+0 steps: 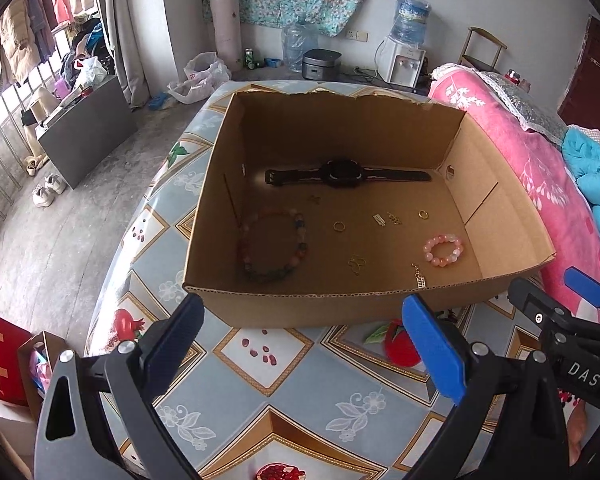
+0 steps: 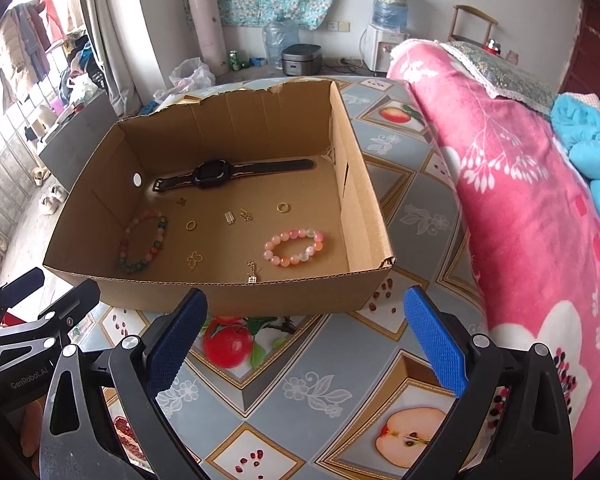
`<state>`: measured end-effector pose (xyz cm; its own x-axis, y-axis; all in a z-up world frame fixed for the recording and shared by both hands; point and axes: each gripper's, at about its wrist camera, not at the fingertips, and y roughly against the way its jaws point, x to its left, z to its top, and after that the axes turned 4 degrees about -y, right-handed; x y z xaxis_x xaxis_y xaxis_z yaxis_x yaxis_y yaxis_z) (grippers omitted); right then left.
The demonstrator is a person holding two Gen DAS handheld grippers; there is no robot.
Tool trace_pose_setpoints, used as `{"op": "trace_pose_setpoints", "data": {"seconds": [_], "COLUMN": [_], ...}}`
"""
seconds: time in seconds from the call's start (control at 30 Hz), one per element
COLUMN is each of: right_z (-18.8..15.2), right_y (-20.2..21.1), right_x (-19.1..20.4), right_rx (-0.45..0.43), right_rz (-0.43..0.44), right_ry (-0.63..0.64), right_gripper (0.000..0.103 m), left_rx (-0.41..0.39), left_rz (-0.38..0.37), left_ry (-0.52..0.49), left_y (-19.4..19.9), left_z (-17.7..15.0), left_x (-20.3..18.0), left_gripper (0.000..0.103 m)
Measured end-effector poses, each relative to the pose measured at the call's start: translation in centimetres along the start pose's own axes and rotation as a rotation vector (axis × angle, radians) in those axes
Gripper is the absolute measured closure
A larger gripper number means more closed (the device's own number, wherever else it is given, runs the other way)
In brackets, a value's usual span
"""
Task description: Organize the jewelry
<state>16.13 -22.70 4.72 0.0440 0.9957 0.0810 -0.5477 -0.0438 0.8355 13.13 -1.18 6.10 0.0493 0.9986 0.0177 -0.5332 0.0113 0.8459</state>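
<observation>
An open cardboard box sits on a table with a fruit-print cloth. Inside lie a black watch, a multicolour bead bracelet, a pink bead bracelet, gold rings and small gold charms. My left gripper is open and empty, just in front of the box's near wall. My right gripper is open and empty, also just short of the near wall. Each gripper shows at the edge of the other's view.
A bed with a pink floral blanket runs along the table's right side. The table's left edge drops to a bare floor with shoes and a grey cabinet. A red bag stands at the lower left.
</observation>
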Motion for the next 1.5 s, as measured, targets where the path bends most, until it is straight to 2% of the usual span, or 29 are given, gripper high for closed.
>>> {"op": "trace_pose_setpoints", "data": {"seconds": [1.5], "right_z": [0.14], "right_y": [0.06], "right_x": [0.46], "right_rx": [0.001], "right_rz": [-0.002], "right_ry": [0.003], "right_gripper": [0.008], "left_rx": [0.008], "left_rz": [-0.019], "left_ry": [0.008], "left_y": [-0.29], "left_z": [0.02], "left_x": [-0.17], "left_gripper": [0.006]}}
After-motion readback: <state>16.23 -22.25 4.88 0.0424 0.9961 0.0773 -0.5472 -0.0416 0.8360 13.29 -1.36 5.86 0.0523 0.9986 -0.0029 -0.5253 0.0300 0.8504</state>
